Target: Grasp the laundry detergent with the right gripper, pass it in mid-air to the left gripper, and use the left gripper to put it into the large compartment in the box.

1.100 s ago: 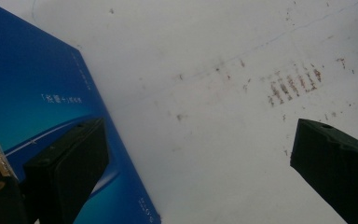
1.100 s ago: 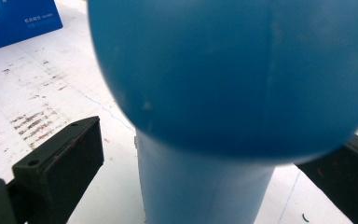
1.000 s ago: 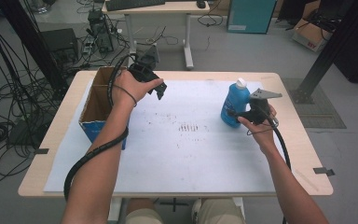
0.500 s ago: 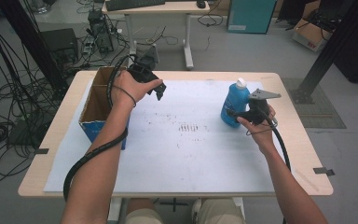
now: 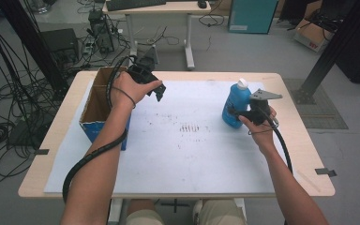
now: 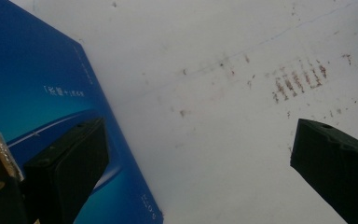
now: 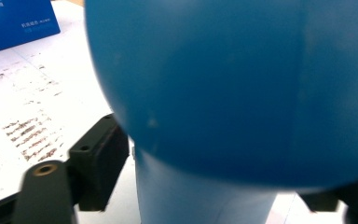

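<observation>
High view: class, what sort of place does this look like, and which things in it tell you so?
Probably a lab or workshop for recording tasks. Bundles of cables lie on the bare floor, electronic equipment stands behind the table, and a cardboard box sits at the far right.

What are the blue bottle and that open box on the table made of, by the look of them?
The blue bottle looks like smooth plastic: an even, slightly glossy skin with a moulded waist in the right gripper view, and a white cap. The box looks like cardboard: raw brown inside walls, with a printed glossy blue outside bearing white lettering.
</observation>
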{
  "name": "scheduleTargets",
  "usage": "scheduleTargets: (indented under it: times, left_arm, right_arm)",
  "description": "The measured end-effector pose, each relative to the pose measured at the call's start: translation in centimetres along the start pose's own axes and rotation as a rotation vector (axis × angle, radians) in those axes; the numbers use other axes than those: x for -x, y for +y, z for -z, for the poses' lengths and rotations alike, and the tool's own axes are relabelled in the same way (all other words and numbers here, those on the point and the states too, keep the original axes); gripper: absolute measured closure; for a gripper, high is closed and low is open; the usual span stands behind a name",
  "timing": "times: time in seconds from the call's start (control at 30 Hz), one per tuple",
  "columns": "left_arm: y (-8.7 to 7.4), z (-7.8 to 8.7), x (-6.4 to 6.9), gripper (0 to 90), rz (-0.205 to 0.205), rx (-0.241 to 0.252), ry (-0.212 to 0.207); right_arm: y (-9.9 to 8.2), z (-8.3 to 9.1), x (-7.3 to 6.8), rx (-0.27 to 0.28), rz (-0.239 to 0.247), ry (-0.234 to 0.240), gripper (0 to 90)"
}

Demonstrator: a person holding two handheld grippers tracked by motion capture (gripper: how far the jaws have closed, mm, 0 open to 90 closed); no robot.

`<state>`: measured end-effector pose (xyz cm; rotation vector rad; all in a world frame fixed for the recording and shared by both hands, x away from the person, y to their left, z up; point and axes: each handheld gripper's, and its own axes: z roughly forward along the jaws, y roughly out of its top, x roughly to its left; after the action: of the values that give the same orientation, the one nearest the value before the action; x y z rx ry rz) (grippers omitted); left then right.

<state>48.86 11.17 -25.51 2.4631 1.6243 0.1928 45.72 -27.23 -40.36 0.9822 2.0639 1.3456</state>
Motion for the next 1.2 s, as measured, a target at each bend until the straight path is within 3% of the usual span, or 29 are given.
scheduleTargets:
  times: [0.43, 1.2]
  left_arm:
    - [-0.17, -0.02, -0.17, 4.9, 0.0, 0.002, 0.004]
    - [-0.06, 0.22, 0.1, 4.8, -0.006, 0.001, 0.011]
  right_arm:
    - [-0.3, -0.53, -0.4, 0.007, 0.006, -0.023, 40.0]
    - [-0.71, -0.47, -0.19, 0.042, -0.014, -0.009, 42.2]
